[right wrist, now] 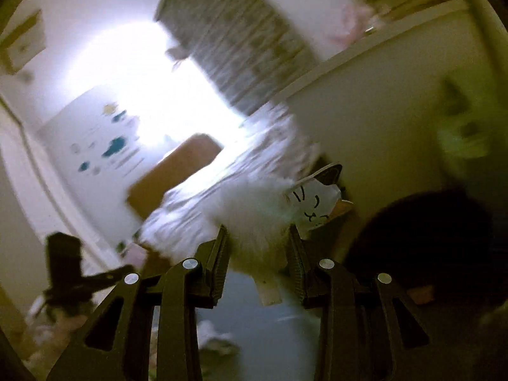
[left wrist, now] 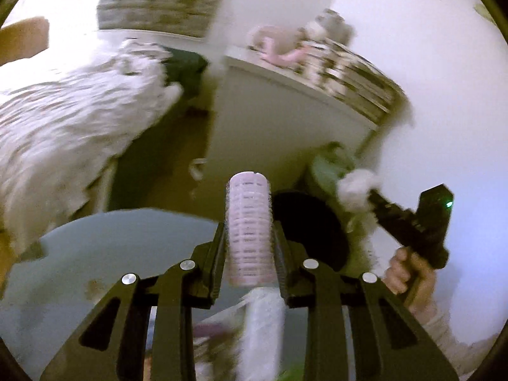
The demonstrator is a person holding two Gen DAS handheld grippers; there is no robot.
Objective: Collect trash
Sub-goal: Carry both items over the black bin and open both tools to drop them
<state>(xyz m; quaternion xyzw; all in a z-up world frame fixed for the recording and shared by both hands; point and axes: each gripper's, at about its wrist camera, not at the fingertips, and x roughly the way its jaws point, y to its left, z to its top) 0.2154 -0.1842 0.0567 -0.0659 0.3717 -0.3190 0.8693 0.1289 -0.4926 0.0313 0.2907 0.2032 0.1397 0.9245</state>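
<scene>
A pink ribbed hair roller [left wrist: 249,209] stands upright between the pads of my left gripper [left wrist: 249,231], which is shut on it above the glass table [left wrist: 95,247]. To the right, a hand [left wrist: 409,273] holds my right gripper [left wrist: 370,193] with a white fluffy wad [left wrist: 355,187] at its tip. In the right wrist view, my right gripper [right wrist: 258,233] is shut on that white fluffy wad [right wrist: 254,219]. A paper piece with a drawn cat face [right wrist: 314,203] sticks out on the wad's right side. The left gripper [right wrist: 66,273] shows blurred at lower left.
A bed with a white duvet [left wrist: 63,120] fills the left. A white cabinet [left wrist: 279,120] with stacked books [left wrist: 349,73] stands ahead, and a green object [left wrist: 327,168] lies at its foot. A round black shape [left wrist: 304,231] sits just beyond the roller. Both views are motion-blurred.
</scene>
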